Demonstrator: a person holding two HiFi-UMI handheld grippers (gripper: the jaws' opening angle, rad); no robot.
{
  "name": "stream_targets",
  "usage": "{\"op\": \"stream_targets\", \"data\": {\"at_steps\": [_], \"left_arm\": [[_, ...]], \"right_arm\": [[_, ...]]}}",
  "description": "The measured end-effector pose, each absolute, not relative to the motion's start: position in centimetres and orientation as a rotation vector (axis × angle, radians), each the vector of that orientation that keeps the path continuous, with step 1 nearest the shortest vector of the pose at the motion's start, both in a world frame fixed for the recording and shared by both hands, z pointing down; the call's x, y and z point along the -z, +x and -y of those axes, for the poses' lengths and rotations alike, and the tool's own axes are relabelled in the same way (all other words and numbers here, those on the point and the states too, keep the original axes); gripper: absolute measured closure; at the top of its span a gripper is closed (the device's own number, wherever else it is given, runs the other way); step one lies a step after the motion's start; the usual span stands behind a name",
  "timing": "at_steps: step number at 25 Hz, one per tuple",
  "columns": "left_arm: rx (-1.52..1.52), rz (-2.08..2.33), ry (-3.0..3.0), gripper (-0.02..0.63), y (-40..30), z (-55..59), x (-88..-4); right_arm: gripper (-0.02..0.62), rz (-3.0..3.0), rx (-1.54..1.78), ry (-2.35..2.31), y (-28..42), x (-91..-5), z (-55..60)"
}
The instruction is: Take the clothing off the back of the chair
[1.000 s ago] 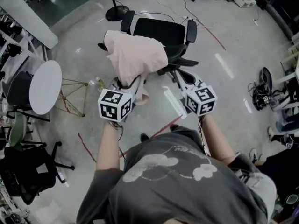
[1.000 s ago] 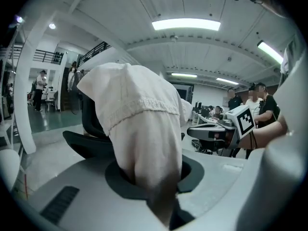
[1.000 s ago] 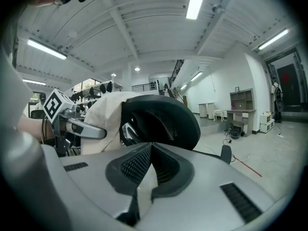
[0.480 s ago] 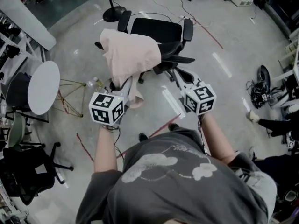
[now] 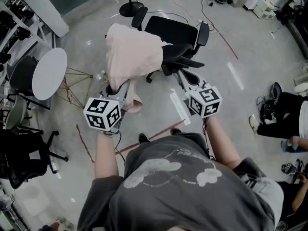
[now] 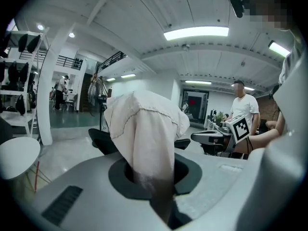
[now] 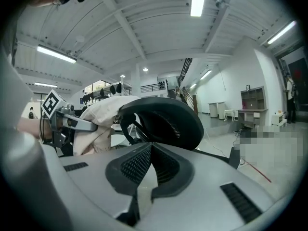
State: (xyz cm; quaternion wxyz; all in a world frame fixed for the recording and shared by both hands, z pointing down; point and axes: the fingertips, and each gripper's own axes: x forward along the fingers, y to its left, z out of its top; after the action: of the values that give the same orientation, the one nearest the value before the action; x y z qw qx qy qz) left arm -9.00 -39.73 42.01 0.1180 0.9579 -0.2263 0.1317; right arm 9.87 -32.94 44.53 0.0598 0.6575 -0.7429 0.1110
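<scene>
Clothing (image 5: 132, 57), pale pink, is hanging draped over the back of the black office chair (image 5: 177, 32), with its lower edge trailing down on the side nearest me. My left gripper (image 5: 123, 93) is pinching that lower edge: its jaws are pressing together on a fold of the fabric, which is running up from between them to the chair back. My right gripper (image 5: 186, 79) is hovering low beside the chair, to the right of the clothing and apart from it, with its jaws resting together on nothing and pointing at the chair's dark back.
</scene>
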Motion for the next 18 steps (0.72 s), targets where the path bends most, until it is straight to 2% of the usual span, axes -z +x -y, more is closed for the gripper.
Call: {"op": "stream_targets", "data": {"at_steps": [18], "left_arm": [[-0.369,1.163,2.596,0.571,-12.4,36.3,-43.2]], "right_arm": [[0.603,2.556,-0.315,1.623,9.4,-44.9,34.8]]}}
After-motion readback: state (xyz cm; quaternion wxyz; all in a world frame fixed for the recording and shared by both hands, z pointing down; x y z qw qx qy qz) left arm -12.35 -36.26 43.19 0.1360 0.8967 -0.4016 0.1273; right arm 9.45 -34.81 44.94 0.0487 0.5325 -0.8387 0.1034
